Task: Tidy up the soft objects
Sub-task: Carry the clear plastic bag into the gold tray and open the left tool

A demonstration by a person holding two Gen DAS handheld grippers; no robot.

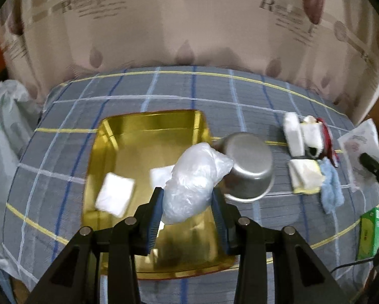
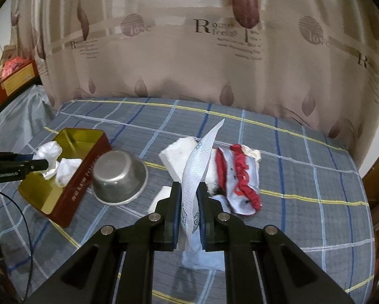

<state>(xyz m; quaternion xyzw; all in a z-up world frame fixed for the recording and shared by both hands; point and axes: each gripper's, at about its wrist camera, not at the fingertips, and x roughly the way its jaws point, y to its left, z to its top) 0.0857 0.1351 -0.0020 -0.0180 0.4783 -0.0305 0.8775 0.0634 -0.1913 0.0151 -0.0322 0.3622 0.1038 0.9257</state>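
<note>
- Left claw (image 1: 187,197): jaws part-open and pressed on a crumpled clear plastic bag (image 1: 194,177); the bag bulges out between the blue pads and is held above the open tin.
- Tin (image 1: 149,126): gold inside, red outside with lettering on its side wall, standing on the bed near the left side of the cover.
- Contents of the tin: a folded white pad (image 1: 114,197) lies on the gold floor at the left; a second white piece (image 1: 160,174) lies further right, partly hidden behind the held bag.
- Steel bowl (image 1: 247,167): tipped on its side just beside the tin's right wall; touching cannot be told.
- Right claw (image 2: 189,197): jaws closed tight on a flat white printed packet (image 2: 197,174), which stands up edge-on between the pads and tapers to a point above them.
- Bed cover (image 2: 303,167): grey check with blue, white and yellow lines.
- Loose pile right of the bowl: a white foam block (image 2: 174,157), a red-and-white frilled cloth (image 2: 240,177), and in the left view a yellow-edged white cloth (image 1: 306,177) with a light blue cloth (image 1: 330,190) just beside it.
- A green box (image 1: 370,233) sits at the cover's right edge, well apart from the tin.
- A printed curtain (image 2: 189,63) hangs behind the bed.
</note>
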